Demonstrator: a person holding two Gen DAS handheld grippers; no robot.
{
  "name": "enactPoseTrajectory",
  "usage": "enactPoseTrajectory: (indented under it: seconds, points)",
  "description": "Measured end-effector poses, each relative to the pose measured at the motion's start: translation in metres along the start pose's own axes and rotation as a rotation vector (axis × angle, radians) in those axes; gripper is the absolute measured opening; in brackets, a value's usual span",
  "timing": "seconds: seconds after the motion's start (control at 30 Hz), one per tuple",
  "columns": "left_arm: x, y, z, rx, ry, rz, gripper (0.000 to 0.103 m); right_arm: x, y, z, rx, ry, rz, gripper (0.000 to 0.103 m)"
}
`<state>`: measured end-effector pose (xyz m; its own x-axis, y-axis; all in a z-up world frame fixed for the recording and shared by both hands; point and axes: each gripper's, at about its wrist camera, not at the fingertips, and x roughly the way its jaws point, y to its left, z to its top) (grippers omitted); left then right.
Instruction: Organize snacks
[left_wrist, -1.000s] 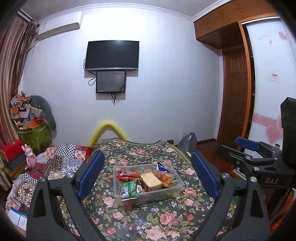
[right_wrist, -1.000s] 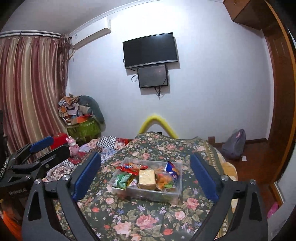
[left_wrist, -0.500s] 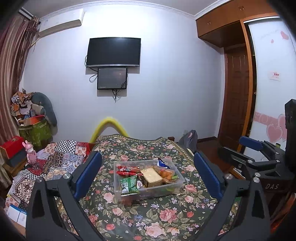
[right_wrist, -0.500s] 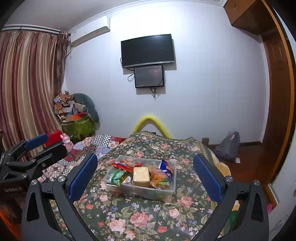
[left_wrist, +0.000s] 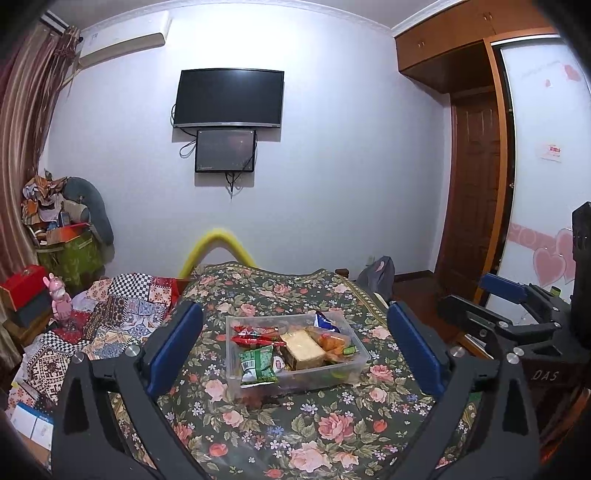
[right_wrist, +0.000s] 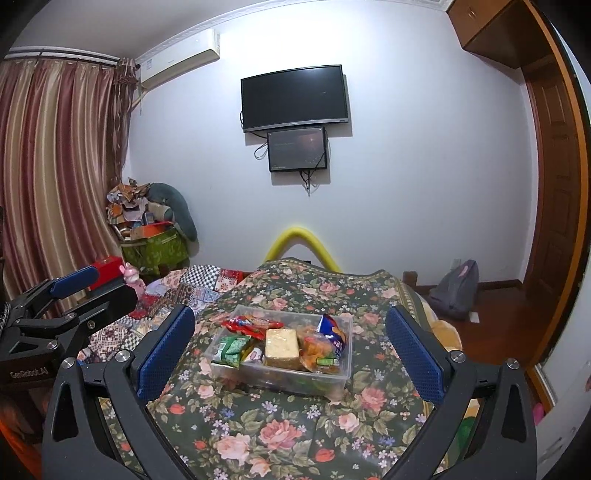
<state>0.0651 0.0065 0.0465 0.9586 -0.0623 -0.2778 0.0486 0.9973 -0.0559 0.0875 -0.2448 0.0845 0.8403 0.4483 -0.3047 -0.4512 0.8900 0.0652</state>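
Snacks (left_wrist: 291, 345) lying packed in clear plastic bin (left_wrist: 360, 363), bin resting on floral bed cover (left_wrist: 314, 435), centred ahead of both cameras; no loose packet showing on the cover around it.

Change over the last second: both views rising and settling slightly, bin sliding a little lower and nearer to centre in each frame; contents of bin keeping the same arrangement; nothing lifted, nothing added. Meaning for the task, as a judgement: scene fitting either a full bin awaiting sorting or a bin with packets already gathered in; not settling which.

Left hand-held gripper (left_wrist: 295, 347) standing wide open, blue pads (left_wrist: 173, 347) flanking the bin at a distance, holding nothing; right hand-held gripper (right_wrist: 291, 347) likewise spread wide, empty, hovering short of the bin.

Orientation: bin's long axis running roughly left to right across the bed, skewed slightly, near left corner closest in the left view; yellow block (right_wrist: 282, 347) lying with long axis pointing away from the cameras; red packet (right_wrist: 251, 325) lying crosswise along the far side; green packet (left_wrist: 256, 365) leaning at the near left corner; blue packet (right_wrist: 332, 326) standing at the far right corner.
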Motion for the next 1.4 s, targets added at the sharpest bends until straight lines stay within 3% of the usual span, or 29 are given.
enactPoseTrajectory:
  seconds: [1.4]
  points:
    - [-0.0001, -0.002, -0.0024, 0.003, 0.01, -0.04, 0.102, -0.0045, -0.0018, 0.0011, 0.013, -0.008, 0.007, 0.103]
